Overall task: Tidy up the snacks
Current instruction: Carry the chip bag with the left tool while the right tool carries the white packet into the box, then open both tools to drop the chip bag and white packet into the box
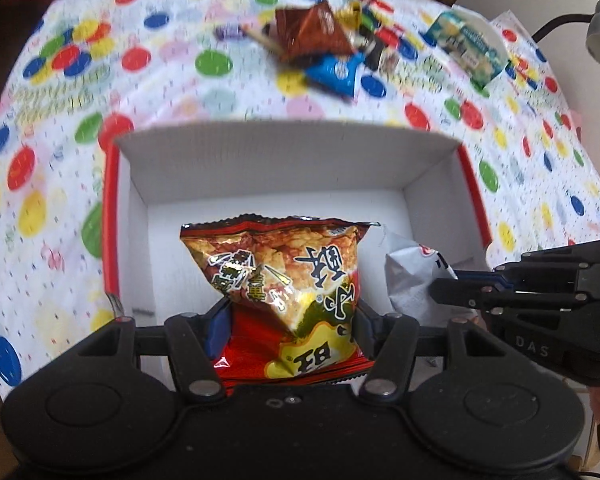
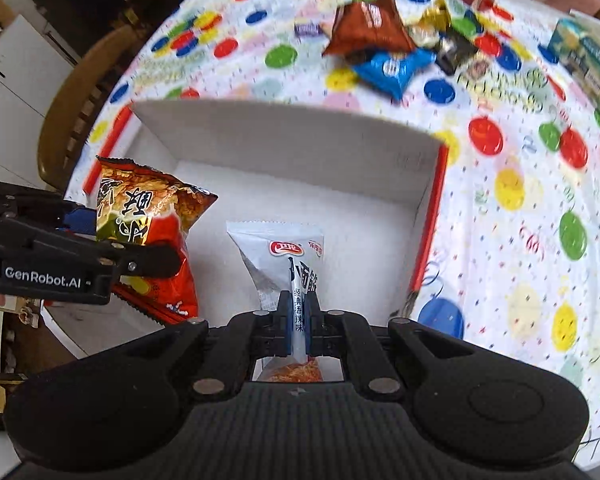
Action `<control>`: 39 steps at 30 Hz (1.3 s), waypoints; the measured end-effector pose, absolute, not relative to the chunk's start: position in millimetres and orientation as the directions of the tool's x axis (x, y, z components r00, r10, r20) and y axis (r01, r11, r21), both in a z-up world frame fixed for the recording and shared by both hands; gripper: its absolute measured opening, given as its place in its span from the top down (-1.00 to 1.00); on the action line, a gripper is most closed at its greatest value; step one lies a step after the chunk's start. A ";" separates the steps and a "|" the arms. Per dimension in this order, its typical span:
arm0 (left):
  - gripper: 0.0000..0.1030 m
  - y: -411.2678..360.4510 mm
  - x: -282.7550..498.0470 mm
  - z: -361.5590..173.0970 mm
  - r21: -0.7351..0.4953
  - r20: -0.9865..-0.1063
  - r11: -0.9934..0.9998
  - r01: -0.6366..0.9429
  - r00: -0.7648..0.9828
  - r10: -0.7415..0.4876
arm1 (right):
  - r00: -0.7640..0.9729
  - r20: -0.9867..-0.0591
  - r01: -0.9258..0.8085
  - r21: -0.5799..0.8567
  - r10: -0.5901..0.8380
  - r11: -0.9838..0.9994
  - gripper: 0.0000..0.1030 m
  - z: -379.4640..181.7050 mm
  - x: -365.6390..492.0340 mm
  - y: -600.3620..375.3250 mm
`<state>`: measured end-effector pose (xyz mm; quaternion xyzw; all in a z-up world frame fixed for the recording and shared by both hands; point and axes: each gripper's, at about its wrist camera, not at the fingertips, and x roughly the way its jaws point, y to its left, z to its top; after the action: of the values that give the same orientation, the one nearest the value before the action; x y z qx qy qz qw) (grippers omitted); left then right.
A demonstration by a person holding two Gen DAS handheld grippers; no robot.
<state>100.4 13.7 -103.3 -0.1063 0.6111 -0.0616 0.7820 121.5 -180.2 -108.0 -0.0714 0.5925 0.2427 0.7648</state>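
Covering table: polka-dot cloth (image 1: 60, 120)

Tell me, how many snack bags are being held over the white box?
2. The red-and-gold bag is in the left hand-held gripper. The white bag is in the right hand-held gripper. More snacks lie on the table beyond the box.

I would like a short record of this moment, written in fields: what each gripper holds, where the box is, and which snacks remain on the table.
left gripper: shut on the red and gold snack bag, held over the box
right gripper: shut on the white snack packet, held over the box
box: white inside, red outside, open, on the dotted tablecloth; its floor looks bare
snacks remaining: a pile beyond the box, with a brown bag and a blue packet
also on the table: a green and blue carton at far right
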 end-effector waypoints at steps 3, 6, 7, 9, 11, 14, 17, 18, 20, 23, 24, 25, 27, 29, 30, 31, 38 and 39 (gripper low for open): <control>-0.15 10.9 99.5 -110.1 -0.230 -0.950 0.973 -0.027 0.221 -0.219 | 0.167 -0.949 -0.439 0.171 0.268 0.882 0.89 -115.5 122.7 -177.8; -0.15 9.0 100.3 -114.7 -0.235 -0.952 0.972 -0.025 0.206 -0.225 | 0.156 -0.954 -0.427 0.169 0.256 0.888 0.89 -122.3 122.3 -177.3; -0.15 7.9 100.4 -116.5 -0.232 -0.953 0.972 -0.022 0.203 -0.223 | 0.154 -0.955 -0.423 0.169 0.254 0.890 0.89 -124.3 123.1 -177.1; -0.15 5.3 101.2 -119.8 -0.225 -0.956 0.974 -0.018 0.196 -0.217 | 0.153 -0.957 -0.413 0.166 0.248 0.895 0.89 -128.6 123.8 -177.2; -0.15 2.5 101.1 -123.5 -0.221 -0.958 0.975 -0.007 0.191 -0.216 | 0.152 -0.958 -0.406 0.166 0.245 0.899 0.89 -131.5 124.6 -176.4; -0.15 -0.1 102.0 -130.0 -0.210 -0.962 0.978 -0.004 0.182 -0.206 | 0.155 -0.958 -0.401 0.162 0.241 0.902 0.90 -135.7 125.7 -175.0; -0.15 0.0 101.6 -137.2 -0.204 -0.965 0.979 -0.008 0.169 -0.200 | 0.146 -0.959 -0.397 0.169 0.244 0.902 0.90 -139.5 125.3 -173.2; -0.15 0.2 101.3 -139.7 -0.203 -0.966 0.979 -0.011 0.165 -0.199 | 0.145 -0.959 -0.399 0.167 0.242 0.902 0.89 -140.7 124.5 -172.7; -0.15 1.0 100.8 -144.5 -0.204 -0.967 0.979 -0.016 0.158 -0.199 | 0.143 -0.960 -0.404 0.165 0.240 0.900 0.89 -142.2 123.4 -171.8; -0.16 0.9 100.1 -150.1 -0.206 -0.968 0.978 -0.016 0.149 -0.201 | 0.144 -0.960 -0.401 0.166 0.240 0.901 0.89 -142.1 122.6 -172.1; -0.17 0.6 99.8 -151.3 -0.204 -0.969 0.979 -0.015 0.145 -0.200 | 0.143 -0.960 -0.403 0.166 0.241 0.900 0.89 -141.7 122.6 -172.3; -0.16 -0.1 99.8 -152.4 -0.205 -0.969 0.979 -0.016 0.141 -0.201 | 0.143 -0.960 -0.406 0.165 0.241 0.899 0.89 -141.4 122.6 -172.6; -0.18 -0.8 99.3 -153.8 -0.205 -0.970 0.979 -0.018 0.138 -0.201 | 0.149 -0.959 -0.407 0.163 0.241 0.899 0.89 -140.9 121.5 -173.3; -0.22 -2.0 98.6 -153.1 -0.197 -0.970 0.980 -0.011 0.144 -0.194 | 0.147 -0.959 -0.406 0.166 0.244 0.898 0.89 -140.7 120.9 -174.0; -0.27 -2.4 97.8 -152.3 -0.195 -0.970 0.981 -0.008 0.147 -0.192 | 0.147 -0.958 -0.406 0.168 0.245 0.899 0.89 -140.4 120.5 -174.5; -0.34 -2.4 97.1 -151.3 -0.195 -0.970 0.981 -0.008 0.149 -0.192 | 0.147 -0.958 -0.403 0.168 0.245 0.899 0.89 -139.9 119.9 -174.8; -0.60 -0.2 90.7 -139.4 -0.190 -0.965 0.982 0.001 0.183 -0.187 | 0.158 -0.952 -0.404 0.181 0.264 0.897 0.87 -129.7 115.6 -178.5; -0.63 0.1 89.7 -136.9 -0.190 -0.964 0.982 0.004 0.189 -0.187 | 0.165 -0.950 -0.406 0.179 0.264 0.896 0.87 -126.9 114.9 -178.5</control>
<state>89.7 0.1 -136.9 -0.0722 0.6338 -0.0624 0.7676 114.9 -178.5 -126.9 -0.0584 0.6074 0.2204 0.7609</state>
